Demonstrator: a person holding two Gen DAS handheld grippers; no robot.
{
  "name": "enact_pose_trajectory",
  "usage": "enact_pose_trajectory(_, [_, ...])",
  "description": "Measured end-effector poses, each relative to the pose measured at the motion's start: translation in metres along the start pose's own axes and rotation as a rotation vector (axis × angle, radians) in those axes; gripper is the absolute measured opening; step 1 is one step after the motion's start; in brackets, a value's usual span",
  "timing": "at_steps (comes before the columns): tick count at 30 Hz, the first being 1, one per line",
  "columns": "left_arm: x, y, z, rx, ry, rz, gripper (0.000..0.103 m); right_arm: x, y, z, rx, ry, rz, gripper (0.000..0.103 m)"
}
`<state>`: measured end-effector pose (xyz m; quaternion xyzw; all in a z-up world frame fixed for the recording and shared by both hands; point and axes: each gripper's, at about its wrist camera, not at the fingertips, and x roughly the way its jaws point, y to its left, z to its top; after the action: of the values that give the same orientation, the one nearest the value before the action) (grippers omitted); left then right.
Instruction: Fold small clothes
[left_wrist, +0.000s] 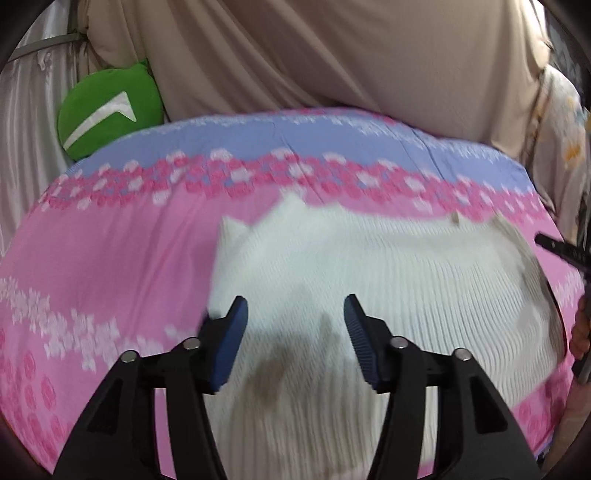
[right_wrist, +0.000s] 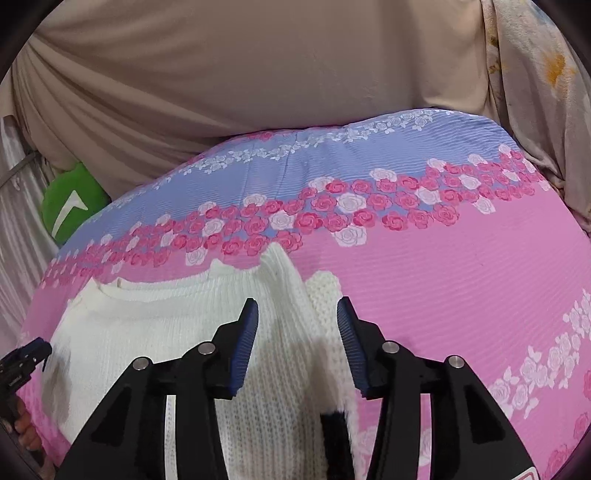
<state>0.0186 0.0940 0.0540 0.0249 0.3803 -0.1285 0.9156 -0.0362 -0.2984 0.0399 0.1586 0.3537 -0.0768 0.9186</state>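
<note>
white knit sweater (right_wrist: 192, 332) lay flat on pink floral bedspread (right_wrist: 443, 277)
left gripper (left_wrist: 295, 332) and right gripper (right_wrist: 297, 328) — jaws apart, gripping nothing — hovered above it

A: Light — even, soft, fairly bright indoors; source not visible. No glare.
B: Shadows?
A: Two grey smudges on the sweater (left_wrist: 369, 266), below each gripper's fingers; faint ones in the curtain (right_wrist: 221, 92) folds.
B: Sharpness?
A: Left view smeared by motion blur — sheet (left_wrist: 110, 258) pattern streaked. Right view crisp, roses clear.
B: Edges?
A: Heavy fisheye bowing, dark corners in both.
</note>
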Motion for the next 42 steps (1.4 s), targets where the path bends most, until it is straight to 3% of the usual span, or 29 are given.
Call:
enact_pose_trajectory(4, [0.050, 0.016, 0.032, -0.067, 0.071, -0.023, 0.054, 0.040, 0.001, 0.011, 0.003, 0.076, 0.014, 0.045])
enact_pose_trajectory(7, [0.086, 0.019, 0.042, -0.069, 0.108, 0.044, 0.053, 0.055, 0.005, 0.013, -0.018, 0.093, 0.004, 0.009])
enact_pose_trajectory(11, [0.098, 0.015, 0.043, -0.013, 0.083, 0.103, 0.054, 0.043, 0.004, 0.024, -0.019, 0.017, -0.018, 0.008])
enact_pose_trajectory(15, [0.107, 0.005, 0.037, 0.059, 0.065, 0.192, 0.064, 0.084, 0.000, 0.017, -0.053, 0.129, -0.109, 0.007])
enact_pose_trajectory(19, [0.107, 0.010, 0.038, 0.046, 0.064, 0.187, 0.065, 0.079, 0.008, 0.020, -0.073, 0.109, -0.150, 0.008])
enact_pose_trajectory(22, [0.106, 0.009, 0.037, 0.044, 0.058, 0.195, 0.066, 0.040, 0.006, 0.020, 0.015, -0.017, -0.077, 0.014])
enact_pose_trajectory(23, [0.105, 0.010, 0.037, 0.038, 0.056, 0.200, 0.069, 0.023, 0.012, 0.019, 0.018, -0.064, -0.055, 0.020])
enact_pose_trajectory(25, [0.099, 0.011, 0.035, 0.025, 0.052, 0.203, 0.069, -0.003, 0.035, 0.014, -0.028, -0.106, 0.009, 0.020])
enact_pose_trajectory(31, [0.054, 0.005, 0.020, 0.023, -0.013, 0.207, 0.069, -0.002, 0.137, -0.038, -0.288, 0.037, 0.153, 0.020])
enact_pose_trajectory(34, [0.032, 0.004, 0.007, 0.022, -0.023, 0.196, 0.075, 0.010, 0.172, -0.062, -0.357, 0.088, 0.201, 0.020])
enact_pose_trajectory(38, [0.015, 0.009, -0.009, 0.019, -0.010, 0.192, 0.076, 0.031, 0.193, -0.083, -0.407, 0.141, 0.187, 0.020])
enact_pose_trajectory(42, [0.009, 0.017, -0.020, 0.002, 0.006, 0.190, 0.079, 0.034, 0.193, -0.091, -0.407, 0.103, 0.178, 0.020])
